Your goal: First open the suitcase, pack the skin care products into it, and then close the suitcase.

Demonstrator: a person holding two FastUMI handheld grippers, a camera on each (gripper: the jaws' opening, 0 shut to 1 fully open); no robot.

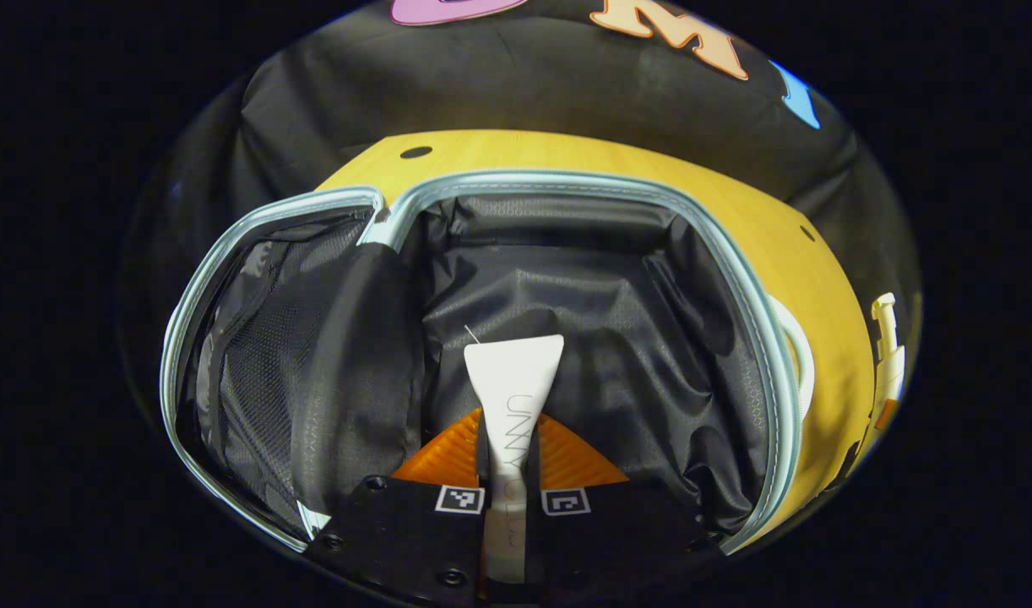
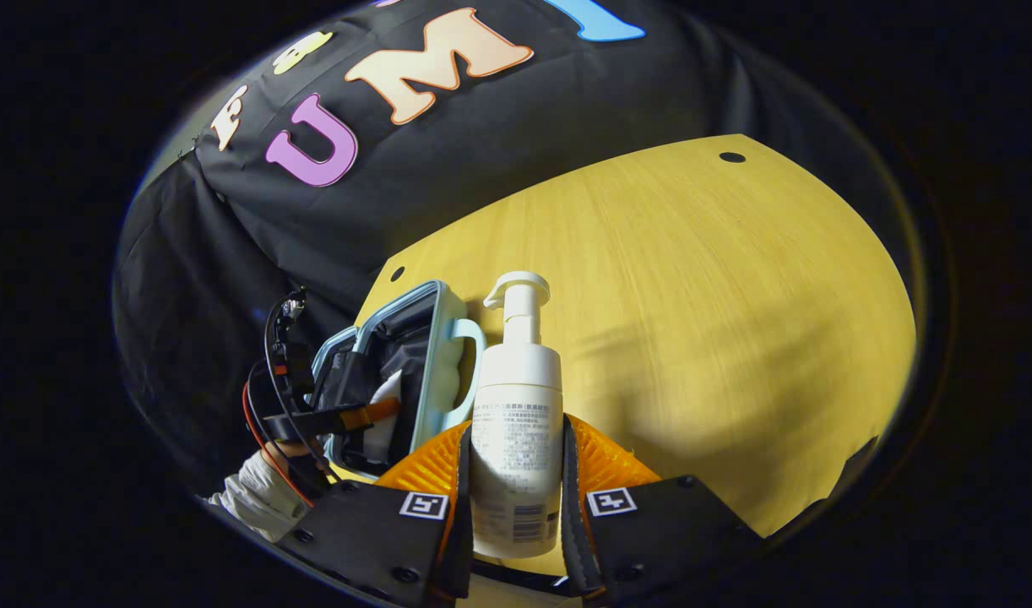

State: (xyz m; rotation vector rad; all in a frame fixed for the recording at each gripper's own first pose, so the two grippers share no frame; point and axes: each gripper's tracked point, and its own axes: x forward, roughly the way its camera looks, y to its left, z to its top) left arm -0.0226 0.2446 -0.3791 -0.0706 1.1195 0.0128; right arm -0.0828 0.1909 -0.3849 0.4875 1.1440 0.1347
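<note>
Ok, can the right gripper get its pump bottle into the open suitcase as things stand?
Probably yes. The suitcase stands open beside the pump bottle held in the right gripper, but the left gripper with its tube hangs over the opening.

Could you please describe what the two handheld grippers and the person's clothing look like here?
Each gripper, the left gripper and the right gripper, has a black bolted body carrying two small square black-and-white markers. In the right gripper view, the left gripper appears farther off, trailing looped black and red cables. A hand in a white glove or sleeve holds it.
</note>
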